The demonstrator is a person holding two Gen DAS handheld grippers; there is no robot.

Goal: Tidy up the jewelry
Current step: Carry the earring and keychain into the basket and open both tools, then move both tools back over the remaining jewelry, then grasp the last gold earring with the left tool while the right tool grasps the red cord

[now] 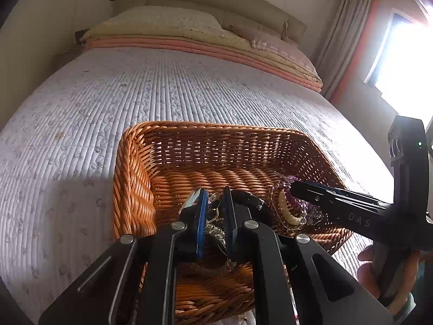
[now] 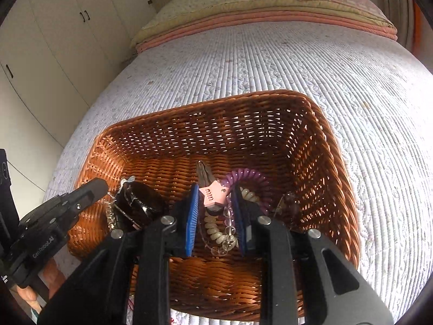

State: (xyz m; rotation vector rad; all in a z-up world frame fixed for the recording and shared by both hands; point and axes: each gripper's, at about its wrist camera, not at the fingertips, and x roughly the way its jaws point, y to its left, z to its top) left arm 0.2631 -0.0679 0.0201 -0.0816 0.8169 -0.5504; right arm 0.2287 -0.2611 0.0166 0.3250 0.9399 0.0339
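Note:
A brown wicker basket [image 1: 216,135] [image 2: 205,108] sits on the bed and holds the jewelry. My left gripper [image 1: 215,197] is down inside it, jaws partly open around a clear bead chain [image 1: 215,228], beside a black round item [image 2: 140,203]. My right gripper [image 2: 215,189] is also inside the basket, jaws open around a pink star hair clip [image 2: 213,196], a cream coil band [image 2: 216,230] and clear beads [image 2: 230,224]. A purple coil band [image 2: 245,176] lies just beyond. In the left wrist view the right gripper [image 1: 295,185] reaches into the purple and cream bands [image 1: 289,211].
The basket stands on a white quilted bedspread [image 1: 108,103]. Folded pink and yellow blankets with pillows [image 1: 189,35] lie at the head of the bed. White wardrobe doors [image 2: 54,40] are to the left, a bright window [image 1: 406,59] and curtain to the right.

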